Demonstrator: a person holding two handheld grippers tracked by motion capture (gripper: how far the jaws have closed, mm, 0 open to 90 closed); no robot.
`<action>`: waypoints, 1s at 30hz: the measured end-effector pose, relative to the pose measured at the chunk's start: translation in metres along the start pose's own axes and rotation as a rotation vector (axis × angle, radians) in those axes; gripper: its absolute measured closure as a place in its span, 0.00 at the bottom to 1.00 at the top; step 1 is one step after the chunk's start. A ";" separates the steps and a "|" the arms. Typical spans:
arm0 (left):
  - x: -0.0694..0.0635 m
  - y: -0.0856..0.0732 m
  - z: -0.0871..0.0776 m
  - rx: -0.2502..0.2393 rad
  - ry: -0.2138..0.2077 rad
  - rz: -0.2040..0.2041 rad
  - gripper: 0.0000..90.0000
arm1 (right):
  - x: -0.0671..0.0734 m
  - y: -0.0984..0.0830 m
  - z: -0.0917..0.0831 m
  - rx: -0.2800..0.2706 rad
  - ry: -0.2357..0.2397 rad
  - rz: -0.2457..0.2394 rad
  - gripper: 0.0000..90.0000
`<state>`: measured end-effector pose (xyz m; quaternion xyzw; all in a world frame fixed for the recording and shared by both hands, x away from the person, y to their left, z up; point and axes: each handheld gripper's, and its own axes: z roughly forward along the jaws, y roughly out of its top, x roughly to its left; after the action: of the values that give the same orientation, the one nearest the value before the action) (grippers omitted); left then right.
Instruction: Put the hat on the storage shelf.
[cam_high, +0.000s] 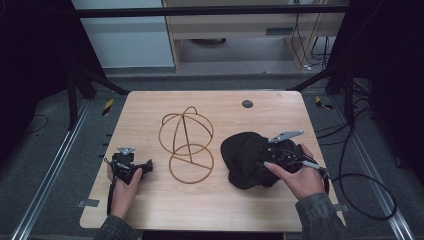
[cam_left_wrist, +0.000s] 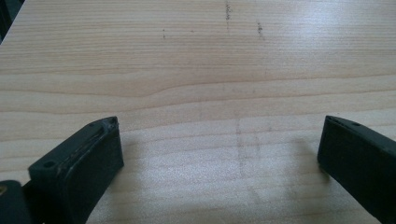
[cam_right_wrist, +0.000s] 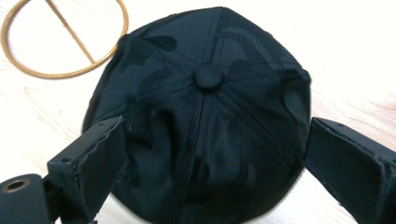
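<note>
Two grippers: both are on the wooden table (cam_high: 150, 210), one in each hand of the person.
Left gripper (cam_high: 146, 166): it is near the left edge of the table, held by the left hand (cam_high: 122, 182). In the left gripper view its jaws stand wide apart, and between them there is just bare wood. It grasps nothing.
Right gripper (cam_high: 260, 162): it is on the right side of the table, held by the right hand (cam_high: 295, 175). A grey three-cornered plate is on top of it, and a cable goes from it off the right edge of the table.
Right jaws: in the right gripper view they are spread wide, one on each side of the black cap (cam_right_wrist: 201, 116). I cannot tell if they touch the cloth; they are not pressed together on it.
Black cap (cam_high: 245, 157): it lies on the table, right of the middle, crown up, with its top button (cam_right_wrist: 208, 76) showing in the right gripper view. The cloth has a faint dark camouflage pattern.
Wire hat stand (cam_high: 186, 144): it is gold, with a round base ring and a dome of thin hoops. It stands at the middle of the table, just beside the cap on the left and between the two grippers.
Small dark disc (cam_high: 247, 104): it is near the far edge of the table, well apart from the cap.
</note>
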<state>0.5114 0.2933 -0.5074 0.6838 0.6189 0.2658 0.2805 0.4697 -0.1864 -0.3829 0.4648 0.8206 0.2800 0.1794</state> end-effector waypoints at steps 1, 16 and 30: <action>0.000 0.000 0.000 0.000 0.001 0.001 0.00 | -0.001 0.001 0.004 0.009 0.005 0.009 0.07; -0.004 0.000 0.000 0.002 -0.012 0.014 0.00 | -0.004 -0.002 0.031 0.049 0.047 0.019 0.33; -0.005 0.000 0.000 0.001 -0.015 0.018 0.00 | -0.011 -0.005 0.032 0.036 0.124 0.055 0.84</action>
<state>0.5106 0.2879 -0.5074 0.6916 0.6107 0.2628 0.2823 0.4899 -0.1889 -0.4102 0.4720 0.8220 0.2984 0.1120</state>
